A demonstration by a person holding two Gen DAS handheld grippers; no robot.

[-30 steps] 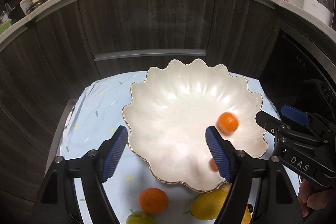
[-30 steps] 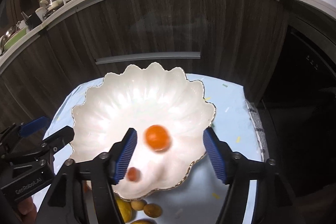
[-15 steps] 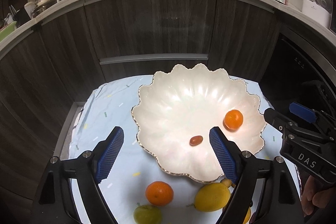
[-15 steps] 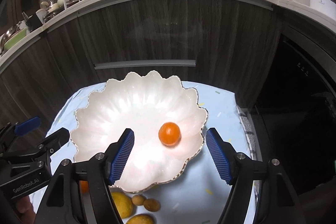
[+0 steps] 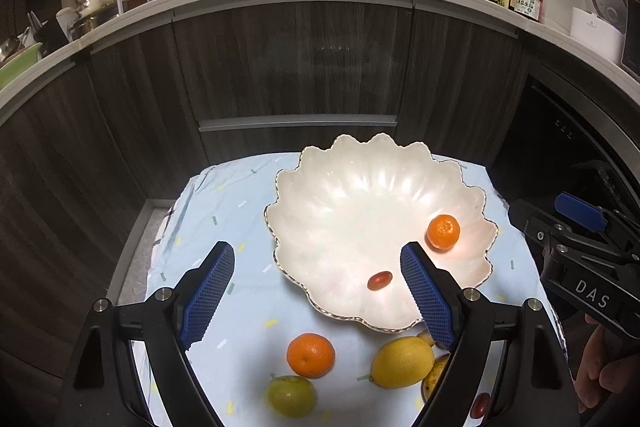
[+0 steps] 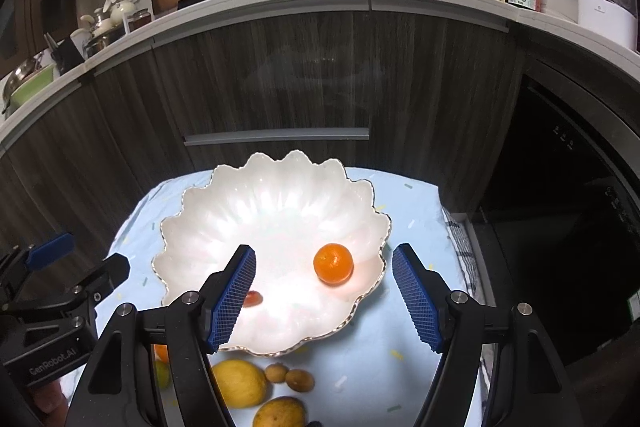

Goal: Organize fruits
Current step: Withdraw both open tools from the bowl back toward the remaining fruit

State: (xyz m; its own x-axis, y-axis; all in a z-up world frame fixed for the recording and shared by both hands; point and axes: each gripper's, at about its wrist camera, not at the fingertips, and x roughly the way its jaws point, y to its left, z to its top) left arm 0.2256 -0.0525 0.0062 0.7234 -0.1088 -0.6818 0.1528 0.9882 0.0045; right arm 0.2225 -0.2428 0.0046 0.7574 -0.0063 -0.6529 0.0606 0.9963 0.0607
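The pale blue cloth (image 5: 224,311) carries the scalloped white bowl (image 5: 360,195), and only the left wrist view shows the loose orange (image 5: 311,354), the green apple (image 5: 291,395) and a small red fruit (image 5: 479,405) near the cloth's front edge, while only the right wrist view shows 2 small brown fruits (image 6: 288,375) beside the lemon (image 6: 239,383). In the bowl lie 1 mandarin (image 6: 333,263) toward its right side and 1 small red oval fruit (image 5: 379,280) near its front. The left gripper (image 5: 318,291), whose jaws have just been opening, stands wide with nothing between its pads, and the right gripper (image 6: 325,297) is likewise spread apart and holding nothing.
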